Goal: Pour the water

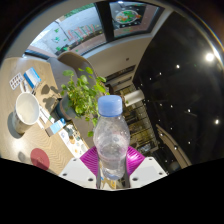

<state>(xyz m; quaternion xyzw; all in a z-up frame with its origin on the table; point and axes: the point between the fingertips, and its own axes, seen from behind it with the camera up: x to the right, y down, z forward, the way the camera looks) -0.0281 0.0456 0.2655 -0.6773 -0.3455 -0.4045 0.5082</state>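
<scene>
Starting at nine o'clock, I see a white ceramic mug [27, 106] standing on the pale wooden tabletop [14, 72], with a round dark red coaster [39, 157] nearer to me at about eight o'clock. The whole scene looks tilted, so I judge I am holding the rig at a lean. Moving toward the middle, a leafy green potted plant [84, 92] stands between the mug and the bottle, its stems reaching up to about eleven o'clock.

At six o'clock, dead ahead, is the clear plastic water bottle with a pale blue screw cap [111, 136]. My tongs [111, 166] are clamped on its lower body, the magenta pads [91, 160] pressing against either side, and the bottle appears lifted off the tabletop, carried upright relative to the fingers. The cap looks still on, so I judge pouring cannot start until it is off.

I expect this bottle to be light but soft-walled and smooth: squeeze too hard and it will buckle or push water out once opened; too lightly and it could slip as I tip it. The hold low on the body seems sound; the water's weight will shift toward the neck during the tilt.

From one to four o'clock, only dark background with bright ceiling lights [209, 57].
</scene>
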